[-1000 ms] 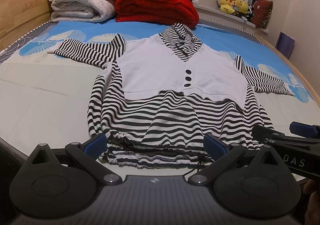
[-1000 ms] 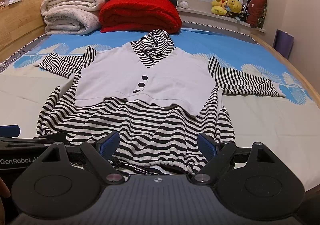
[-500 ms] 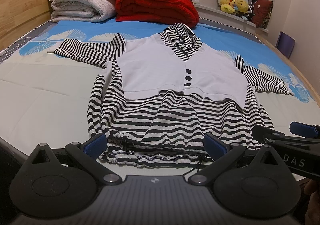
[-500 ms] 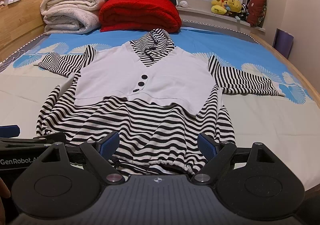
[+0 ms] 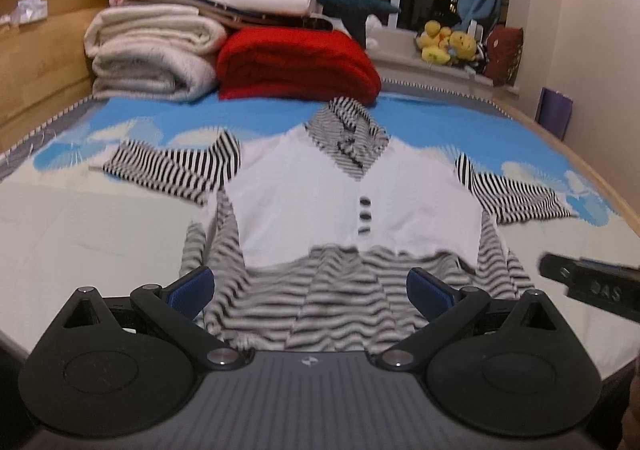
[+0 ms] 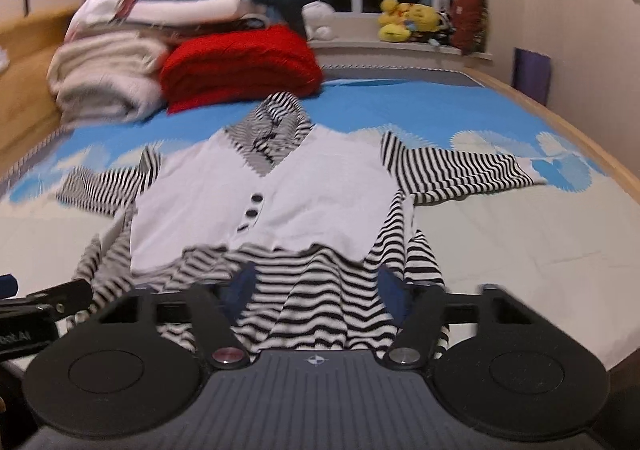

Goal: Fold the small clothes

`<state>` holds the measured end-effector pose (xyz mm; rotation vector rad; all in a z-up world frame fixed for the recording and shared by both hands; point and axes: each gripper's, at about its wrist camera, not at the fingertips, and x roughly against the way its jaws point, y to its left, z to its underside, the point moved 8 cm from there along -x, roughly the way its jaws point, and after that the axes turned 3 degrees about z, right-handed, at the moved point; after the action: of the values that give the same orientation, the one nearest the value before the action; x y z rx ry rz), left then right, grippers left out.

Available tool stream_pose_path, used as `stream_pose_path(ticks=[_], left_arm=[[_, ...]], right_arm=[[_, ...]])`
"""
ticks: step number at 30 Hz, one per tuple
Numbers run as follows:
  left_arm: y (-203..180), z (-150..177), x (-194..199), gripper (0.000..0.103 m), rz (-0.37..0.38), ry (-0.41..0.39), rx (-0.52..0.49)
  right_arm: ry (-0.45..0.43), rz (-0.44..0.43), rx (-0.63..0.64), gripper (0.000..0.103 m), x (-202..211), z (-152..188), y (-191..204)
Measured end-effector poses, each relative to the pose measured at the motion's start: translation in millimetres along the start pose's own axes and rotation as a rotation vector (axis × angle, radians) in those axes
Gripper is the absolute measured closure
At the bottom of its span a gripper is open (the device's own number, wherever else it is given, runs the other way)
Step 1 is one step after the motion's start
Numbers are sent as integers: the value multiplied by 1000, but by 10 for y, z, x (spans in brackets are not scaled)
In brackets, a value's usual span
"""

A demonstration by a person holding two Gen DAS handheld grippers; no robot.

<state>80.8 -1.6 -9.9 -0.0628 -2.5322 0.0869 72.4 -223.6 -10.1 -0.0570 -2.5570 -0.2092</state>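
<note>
1. Black-and-white striped hooded top with white vest front (image 5: 352, 210) lies flat, face up, on blue-and-cream patterned bed sheet (image 5: 80, 242), sleeves spread out to either side.
2. Left gripper (image 5: 310, 288) hovers over striped hem, jaws wide apart, holding nothing.
3. Right gripper (image 6: 318, 286) hovers over same hem, jaws also wide apart and empty.
4. Folded red blanket (image 5: 296, 66) and rolled cream bedding (image 5: 156, 50) sit beyond the hood.
</note>
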Motion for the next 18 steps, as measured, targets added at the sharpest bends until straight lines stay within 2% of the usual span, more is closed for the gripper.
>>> stream_pose_path(ticks=[4,7,9,11,14,18], left_arm=[[103,-341,-85,5,5,-53,14],[279,-649,-284,6,-6,-62,33],[472,-854,-466,6,-26,-54,57],[744,-1044,-711,6,-55,-47,110],[1195,-1245,-1108,19,-121,-46,152],[1843,-1354,-1674,43,-200,-17,198]], right_arm=[[47,13,-49,60,-27,-36,-101],[15,15,-35,60,-19,-153,-157],[-4,15,-12,57,-34,-269,-194],[-16,35,12,46,-90,-436,-241],[-41,36,13,42,-265,-762,-266],[-89,26,51,41,-661,-1274,-166]])
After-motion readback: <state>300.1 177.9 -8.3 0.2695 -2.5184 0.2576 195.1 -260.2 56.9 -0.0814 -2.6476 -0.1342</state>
